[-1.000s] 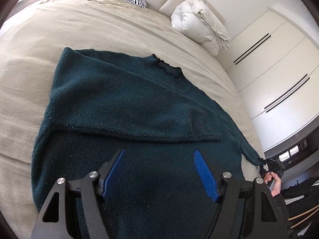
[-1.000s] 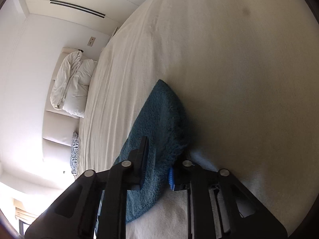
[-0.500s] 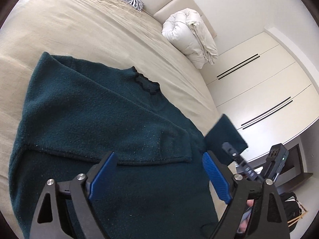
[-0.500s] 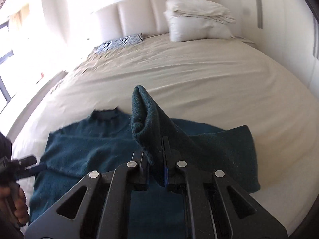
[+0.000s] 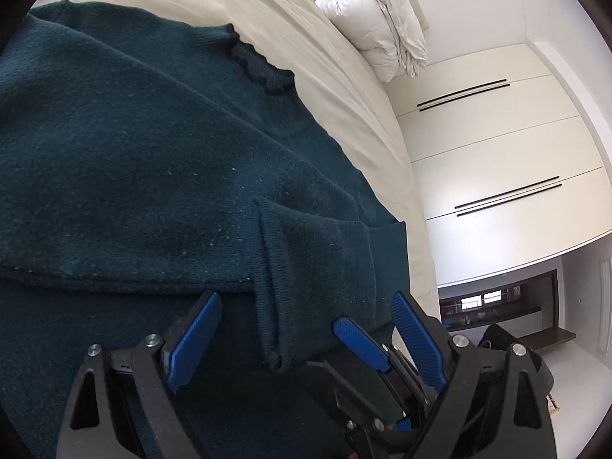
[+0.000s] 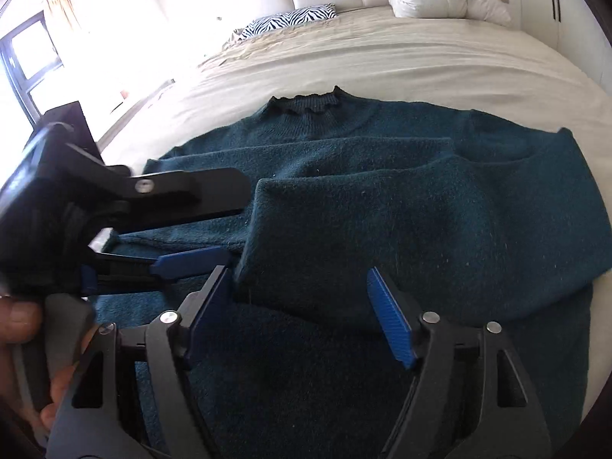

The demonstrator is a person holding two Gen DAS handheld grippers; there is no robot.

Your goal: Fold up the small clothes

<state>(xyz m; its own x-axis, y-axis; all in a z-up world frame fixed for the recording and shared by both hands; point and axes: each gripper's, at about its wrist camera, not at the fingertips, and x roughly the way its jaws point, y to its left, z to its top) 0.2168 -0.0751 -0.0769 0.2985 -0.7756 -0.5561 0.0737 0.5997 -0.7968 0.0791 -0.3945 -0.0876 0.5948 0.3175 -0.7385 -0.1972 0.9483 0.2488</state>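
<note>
A dark teal knit sweater (image 5: 153, 153) lies flat on the bed, its frilled collar (image 5: 260, 65) toward the headboard; it also fills the right wrist view (image 6: 382, 160). Both sleeves are folded across the chest: the left sleeve (image 5: 114, 237) under the right sleeve (image 6: 420, 222), whose cuff (image 5: 275, 287) lies on top. My left gripper (image 5: 306, 325) is open just above the cuff. My right gripper (image 6: 302, 306) is open, its fingers either side of the right sleeve's cuff end, holding nothing. The left gripper shows in the right wrist view (image 6: 160, 225).
The beige bed cover (image 6: 382, 61) stretches beyond the sweater. A rolled white duvet (image 5: 378, 23) and a zebra pillow (image 6: 290, 19) lie by the headboard. White wardrobe doors (image 5: 497, 153) stand past the bed's right edge (image 5: 417, 229).
My right gripper carried the right sleeve across the chest, laid it over the left sleeve and opened, letting it go. My left gripper moved closer, toward the cuffs.
</note>
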